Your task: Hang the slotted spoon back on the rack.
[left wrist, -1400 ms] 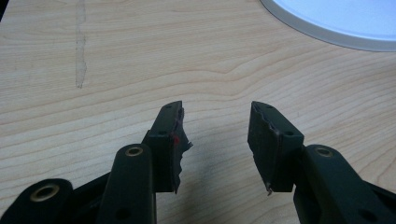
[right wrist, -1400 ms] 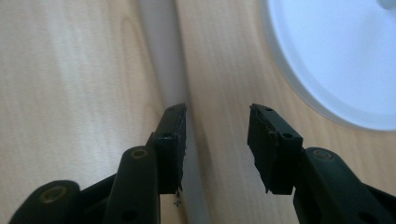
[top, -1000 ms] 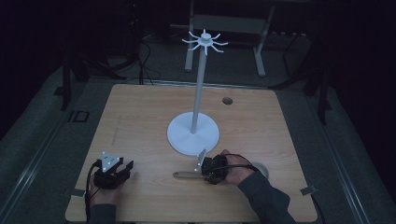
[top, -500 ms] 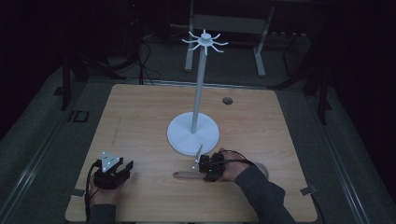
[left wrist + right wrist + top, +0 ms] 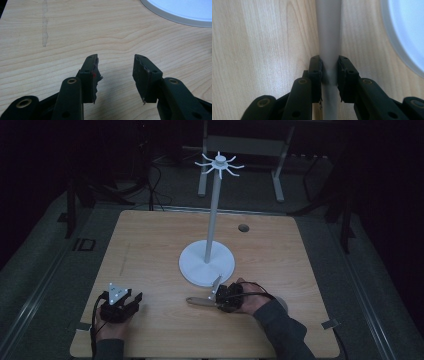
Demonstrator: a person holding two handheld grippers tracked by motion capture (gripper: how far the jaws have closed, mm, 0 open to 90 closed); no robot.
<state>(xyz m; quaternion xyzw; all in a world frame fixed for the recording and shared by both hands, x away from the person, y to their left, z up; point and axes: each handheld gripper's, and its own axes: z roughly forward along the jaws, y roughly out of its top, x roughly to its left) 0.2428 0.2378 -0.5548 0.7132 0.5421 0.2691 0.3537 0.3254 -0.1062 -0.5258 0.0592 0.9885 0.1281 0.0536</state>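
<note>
Our right hand-held gripper (image 5: 329, 72) is clenched on a flat grey bar (image 5: 328, 37) that lies on the counter (image 5: 150, 250). We judge the grasp is made; next comes lifting. The white stand (image 5: 207, 262) is just beyond it. Our left hand-held gripper (image 5: 115, 72) rests released. The room around is dark.

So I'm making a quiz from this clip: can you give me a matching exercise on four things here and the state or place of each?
Things:
1. left gripper
2. right gripper
3. white stand
4. grey bar

States:
A. upright at the table's middle
B. open, nothing between its jaws
C. lying flat on the wood, clamped near one end
D. shut on a grey bar

Pairs: 1-B, 2-D, 3-A, 4-C
</note>
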